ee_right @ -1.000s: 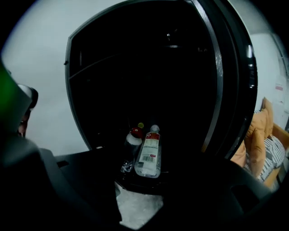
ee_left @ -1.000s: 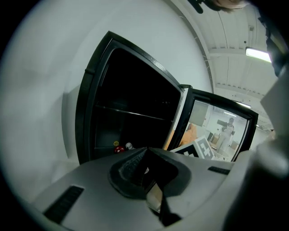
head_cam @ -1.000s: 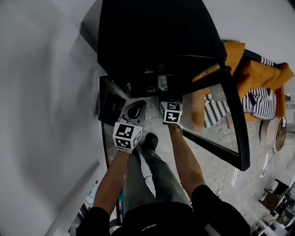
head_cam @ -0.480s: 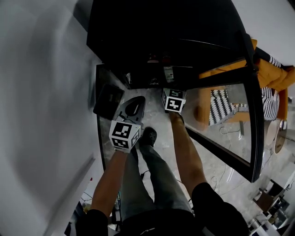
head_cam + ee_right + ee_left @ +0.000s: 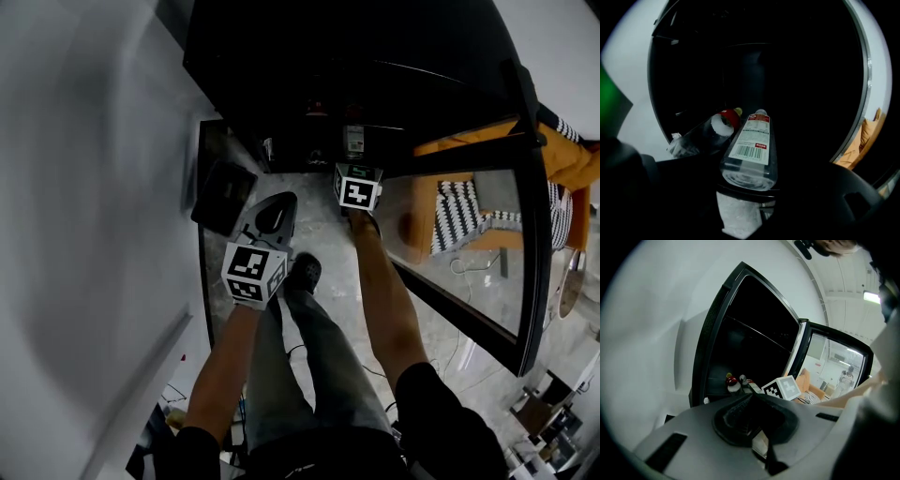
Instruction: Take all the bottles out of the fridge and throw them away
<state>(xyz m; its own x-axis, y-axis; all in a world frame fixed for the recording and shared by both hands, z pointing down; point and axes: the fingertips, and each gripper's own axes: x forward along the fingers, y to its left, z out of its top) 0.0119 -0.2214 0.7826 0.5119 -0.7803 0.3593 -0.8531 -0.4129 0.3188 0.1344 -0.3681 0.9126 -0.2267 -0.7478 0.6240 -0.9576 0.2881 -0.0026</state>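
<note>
— Head view?
— The left gripper (image 5: 277, 208) and right gripper (image 5: 355, 167) are held at the open fridge (image 5: 281, 56).
— Left gripper view?
— Its jaws are pressed together, empty.
— Right gripper view?
— Its jaws, just opened wider, are spread. A bottle (image 5: 751, 150) is seen lying between them on the fridge floor, unpinched.

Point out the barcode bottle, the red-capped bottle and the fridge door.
barcode bottle (image 5: 749, 140), right gripper view, on its white label
red-capped bottle (image 5: 703, 136), right gripper view, on its clear body
fridge door (image 5: 830, 363), left gripper view, on its glass pane
</note>
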